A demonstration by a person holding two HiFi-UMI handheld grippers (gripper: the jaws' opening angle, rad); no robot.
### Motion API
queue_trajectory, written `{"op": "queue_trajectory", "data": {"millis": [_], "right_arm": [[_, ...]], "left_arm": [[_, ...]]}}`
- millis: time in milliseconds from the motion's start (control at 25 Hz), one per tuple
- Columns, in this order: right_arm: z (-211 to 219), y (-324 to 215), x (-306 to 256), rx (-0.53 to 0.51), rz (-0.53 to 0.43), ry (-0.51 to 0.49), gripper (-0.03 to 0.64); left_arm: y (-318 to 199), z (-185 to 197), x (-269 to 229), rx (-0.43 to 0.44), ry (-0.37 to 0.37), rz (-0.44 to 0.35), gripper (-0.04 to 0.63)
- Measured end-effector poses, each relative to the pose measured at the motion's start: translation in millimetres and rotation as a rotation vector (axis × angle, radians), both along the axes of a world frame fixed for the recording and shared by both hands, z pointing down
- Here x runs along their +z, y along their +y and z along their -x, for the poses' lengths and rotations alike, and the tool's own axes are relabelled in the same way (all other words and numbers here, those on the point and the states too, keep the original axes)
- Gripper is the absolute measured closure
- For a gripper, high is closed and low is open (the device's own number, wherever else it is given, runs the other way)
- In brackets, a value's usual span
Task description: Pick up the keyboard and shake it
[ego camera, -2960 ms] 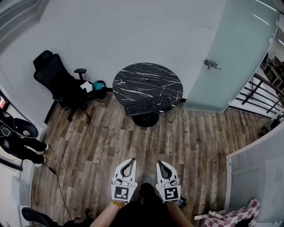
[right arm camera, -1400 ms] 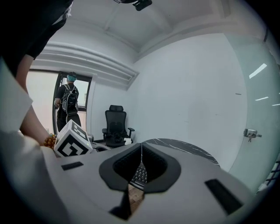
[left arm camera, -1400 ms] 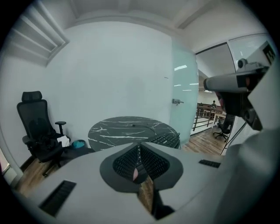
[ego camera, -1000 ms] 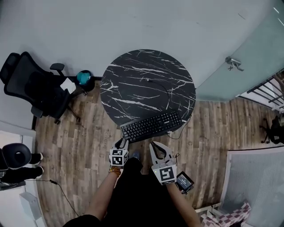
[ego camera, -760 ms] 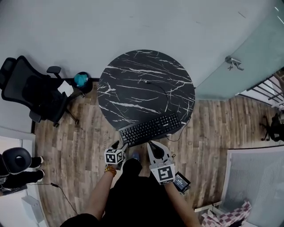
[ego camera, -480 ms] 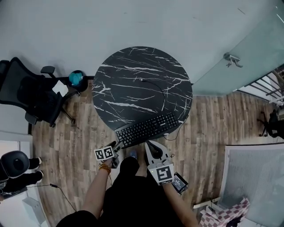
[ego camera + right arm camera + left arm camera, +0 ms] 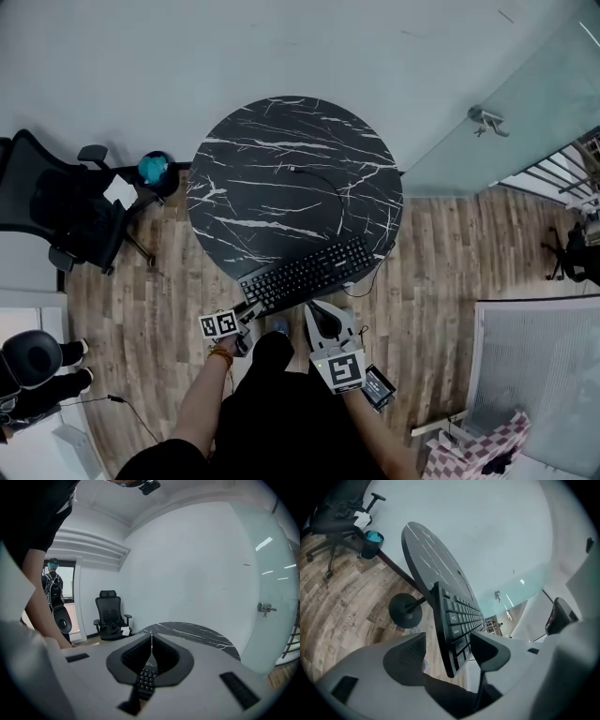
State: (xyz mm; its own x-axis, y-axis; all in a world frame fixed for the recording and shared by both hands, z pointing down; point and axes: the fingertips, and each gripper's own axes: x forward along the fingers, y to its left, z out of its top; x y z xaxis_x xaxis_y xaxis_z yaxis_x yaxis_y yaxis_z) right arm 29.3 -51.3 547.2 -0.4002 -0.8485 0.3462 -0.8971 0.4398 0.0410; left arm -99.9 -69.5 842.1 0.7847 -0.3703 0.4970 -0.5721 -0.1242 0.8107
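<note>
Left claw [image 7: 449, 641], jaws just opened wide, straddles the near end of the flat black plastic keyboard [image 7: 307, 274], probably light and stiff, while right claw [image 7: 151, 643] sits closed, empty.

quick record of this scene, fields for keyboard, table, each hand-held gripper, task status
keyboard: black, lying flat at the table's near edge, not lifted
table: round, black marble top
left hand-held gripper: jaws have just been opening; now open, with the keyboard's left end between them, not clamped
right hand-held gripper: shut, empty, near the keyboard's front edge
task status: no grip on the keyboard yet
</note>
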Motion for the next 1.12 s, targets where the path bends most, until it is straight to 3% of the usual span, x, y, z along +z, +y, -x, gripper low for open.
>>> {"op": "queue_trajectory", "data": {"millis": [160, 320, 400, 760, 1120], "right_arm": [[-1, -2, 1, -0.007, 0.001, 0.002, 0.586], [-7, 1, 4, 0.004, 0.009, 0.007, 0.586], [-10, 0, 4, 0.008, 0.011, 0.009, 0.586], [-21, 3, 12, 0.026, 0.023, 0.003, 0.586], [-40, 4, 35, -0.022, 0.072, -0.009, 0.585]], "left_arm": [[1, -13, 4, 0.062, -0.009, -0.012, 0.311], [-2, -19, 4, 0.017, 0.007, -0.012, 0.317], [-3, -20, 3, 0.013, 0.0, -0.018, 0.349], [0, -16, -6, 0.013, -0.026, -0.034, 0.377], [-19, -8, -71, -0.016, -0.017, -0.234, 0.413]]}}
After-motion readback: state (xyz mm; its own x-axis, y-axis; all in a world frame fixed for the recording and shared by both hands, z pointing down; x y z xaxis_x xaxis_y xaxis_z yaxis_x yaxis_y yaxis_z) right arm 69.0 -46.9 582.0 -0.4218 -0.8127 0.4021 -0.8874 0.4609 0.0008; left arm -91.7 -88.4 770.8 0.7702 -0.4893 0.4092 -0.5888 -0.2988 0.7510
